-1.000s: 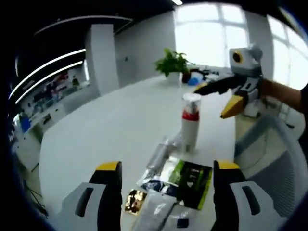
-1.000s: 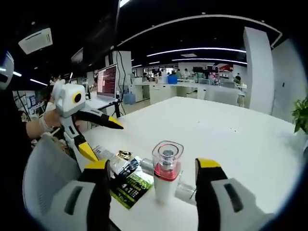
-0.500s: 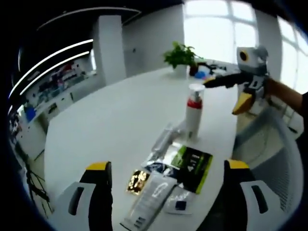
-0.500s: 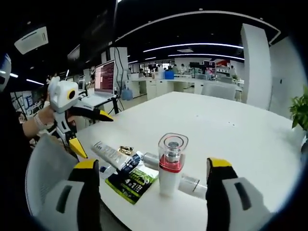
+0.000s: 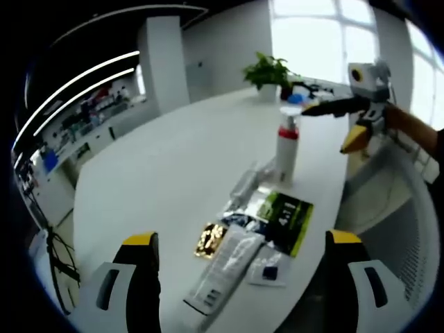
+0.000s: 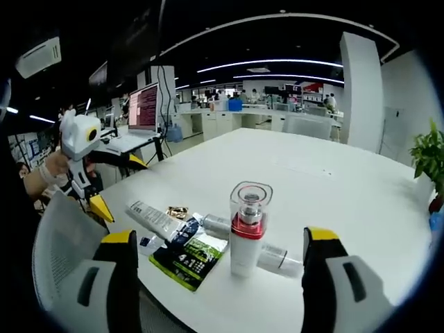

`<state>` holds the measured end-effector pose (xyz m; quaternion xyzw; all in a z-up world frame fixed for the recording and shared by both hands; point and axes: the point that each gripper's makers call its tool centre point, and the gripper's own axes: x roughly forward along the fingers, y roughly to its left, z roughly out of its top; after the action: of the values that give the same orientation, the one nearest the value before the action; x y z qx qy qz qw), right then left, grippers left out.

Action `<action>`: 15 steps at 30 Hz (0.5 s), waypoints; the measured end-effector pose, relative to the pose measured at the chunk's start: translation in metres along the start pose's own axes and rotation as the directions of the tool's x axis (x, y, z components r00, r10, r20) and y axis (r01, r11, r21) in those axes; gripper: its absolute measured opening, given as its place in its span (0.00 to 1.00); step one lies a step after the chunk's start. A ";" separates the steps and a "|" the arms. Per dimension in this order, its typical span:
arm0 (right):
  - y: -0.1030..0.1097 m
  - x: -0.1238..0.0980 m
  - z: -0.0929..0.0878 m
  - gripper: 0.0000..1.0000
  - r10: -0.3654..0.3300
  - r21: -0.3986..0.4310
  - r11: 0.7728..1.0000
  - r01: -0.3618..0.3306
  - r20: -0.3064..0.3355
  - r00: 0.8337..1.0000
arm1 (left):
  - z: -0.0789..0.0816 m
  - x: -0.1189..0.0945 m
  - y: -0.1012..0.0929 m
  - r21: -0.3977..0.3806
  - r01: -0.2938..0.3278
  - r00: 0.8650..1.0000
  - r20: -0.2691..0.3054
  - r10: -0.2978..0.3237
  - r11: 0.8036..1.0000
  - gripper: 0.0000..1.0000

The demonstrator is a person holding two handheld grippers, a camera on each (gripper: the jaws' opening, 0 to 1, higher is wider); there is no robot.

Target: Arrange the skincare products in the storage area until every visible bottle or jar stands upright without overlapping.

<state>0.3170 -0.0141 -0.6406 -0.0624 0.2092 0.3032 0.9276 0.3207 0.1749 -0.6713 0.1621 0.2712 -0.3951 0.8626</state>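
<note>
Tube [image 6: 155, 220]: flat near the table [image 6: 333, 201] edge, leftmost in the right gripper view; judged soft and light, best taken across its stiffer cap end.
Sachets [image 6: 189, 253]: flat beside it, thin and slippery; an edge is best pinched.
Clear bottle [image 6: 267, 253]: lying behind the upright one, touching it; judged rigid, liable to roll.
Pump bottle [image 6: 245, 232]: upright, top-heavy.
Left gripper [image 5: 243, 260]: jaws spread, nothing held.
Right gripper [image 6: 218, 253]: jaws spread, nothing held.

Bright windows [image 5: 316, 35] are glaring behind a potted plant [image 5: 268, 71] on the white bench [image 5: 159, 180]; ceiling light strips [image 6: 277, 62] are glowing over distant office desks [image 6: 229, 121].
</note>
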 end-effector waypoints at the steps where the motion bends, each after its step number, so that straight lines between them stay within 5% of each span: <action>1: 0.000 0.000 -0.001 0.99 -0.004 0.001 1.000 0.004 -0.002 1.000 | -0.001 0.000 0.000 0.011 0.001 1.000 -0.001 -0.001 1.000 0.97; 15: 0.002 0.002 -0.020 0.99 -0.031 0.025 0.999 0.032 -0.034 0.999 | -0.035 -0.002 0.008 0.058 -0.015 0.993 -0.114 0.021 0.998 0.97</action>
<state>0.3105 -0.0158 -0.6593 -0.0587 0.2277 0.2848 0.9293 0.3143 0.1986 -0.6971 0.2115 0.3072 -0.3851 0.8442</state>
